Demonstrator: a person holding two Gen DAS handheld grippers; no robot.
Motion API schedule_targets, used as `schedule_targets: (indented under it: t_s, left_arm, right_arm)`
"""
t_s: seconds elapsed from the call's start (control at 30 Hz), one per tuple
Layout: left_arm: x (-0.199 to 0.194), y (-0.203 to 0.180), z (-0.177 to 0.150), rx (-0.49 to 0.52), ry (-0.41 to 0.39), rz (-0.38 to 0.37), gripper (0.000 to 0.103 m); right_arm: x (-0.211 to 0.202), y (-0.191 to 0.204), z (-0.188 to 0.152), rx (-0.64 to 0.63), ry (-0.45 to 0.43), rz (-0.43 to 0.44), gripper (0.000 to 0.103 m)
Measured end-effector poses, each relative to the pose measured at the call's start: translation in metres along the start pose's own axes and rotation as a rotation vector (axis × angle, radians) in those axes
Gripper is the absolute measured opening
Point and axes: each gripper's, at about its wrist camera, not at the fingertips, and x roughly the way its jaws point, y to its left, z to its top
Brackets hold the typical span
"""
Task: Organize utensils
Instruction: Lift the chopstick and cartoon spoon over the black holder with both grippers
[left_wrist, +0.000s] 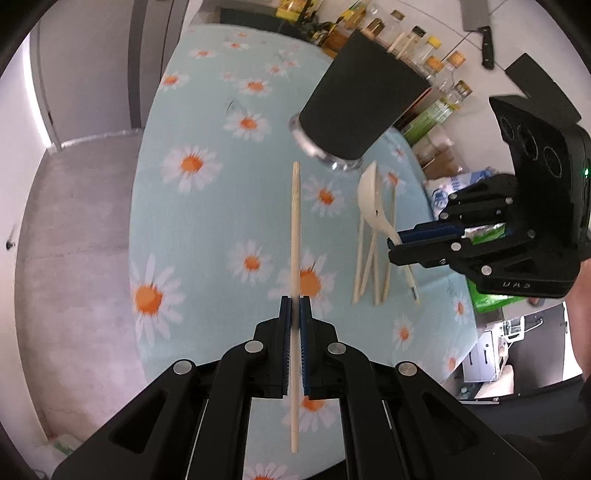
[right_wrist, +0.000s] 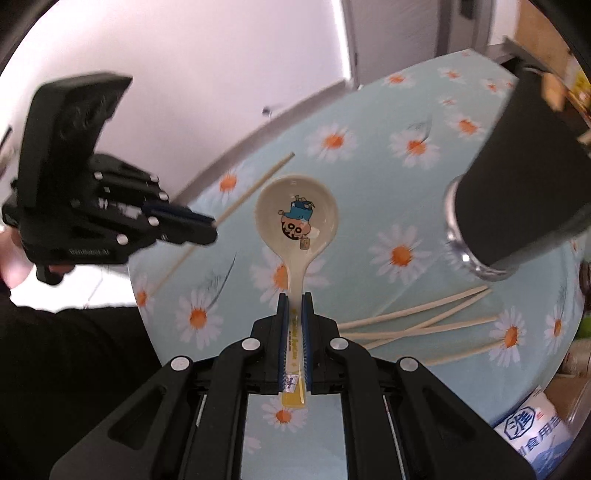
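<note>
Left gripper (left_wrist: 294, 301): jaws pinched narrow on a single pale wooden chopstick (left_wrist: 295, 236), gripped near its middle, so that one end juts far ahead of the blue pads and the other trails back below the linkage. The chopstick hangs clear of the round table with a light-blue daisy-print cloth (left_wrist: 207, 206).

Right gripper (right_wrist: 294, 297): jaws clamped on the handle of a cream ceramic soup spoon with a cartoon figure printed in its bowl (right_wrist: 296, 218). The bowl lies ahead of the fingertips, face toward the camera; the yellow-tipped handle end protrudes behind the pads.

Tall dark cylindrical holder with a shiny metal base (left_wrist: 360, 99): ahead and to the right of the left gripper, upright on the cloth; a few pale sticks show at its mouth.

Loose pale wooden chopsticks (right_wrist: 424, 319): lying crossed on the cloth just right of the right gripper, below the holder.

In the left wrist view, the right gripper hovers directly above this loose pile, well to the right of the left gripper.
</note>
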Motion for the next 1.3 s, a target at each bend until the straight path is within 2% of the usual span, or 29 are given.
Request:
schedule_targets:
  t_s: [0.13,0.3,0.37,0.57,0.77,0.9,1.17,1.3]
  left_arm:
    - [-0.005,-0.016,0.019,0.043,-0.04,-0.01,0.004]
    - [-0.005,-0.034,0.039,0.082,-0.08,-0.016,0.004]
    - [-0.004,-0.039,0.045,0.083,-0.091,-0.015,0.004]
    - [-0.011,-0.051,0.066,0.082,-0.164,-0.039,0.004]
    - [-0.02,-0.056,0.088,0.07,-0.245,-0.046,0.004]
    - [-0.032,-0.061,0.107,0.074,-0.326,-0.07,0.004]
    - [-0.051,-0.079,0.149,0.111,-0.469,-0.108,0.004]
    - [-0.057,-0.09,0.168,0.141,-0.535,-0.124,0.004]
  right_arm:
    - [-0.021,-0.017,-0.01,0.068,-0.109,0.01,0.008]
    - [-0.026,-0.035,-0.01,0.128,-0.22,0.029,0.008]
    - [-0.031,-0.039,-0.012,0.152,-0.257,0.033,0.008]
    - [-0.069,-0.051,-0.013,0.202,-0.44,0.04,0.008]
    - [-0.092,-0.065,-0.012,0.238,-0.543,0.024,0.008]
    - [-0.1,-0.08,-0.008,0.273,-0.602,0.018,0.008]
    - [-0.128,-0.103,0.003,0.309,-0.71,0.003,0.008]
    - [-0.146,-0.114,0.01,0.344,-0.793,-0.018,0.008]
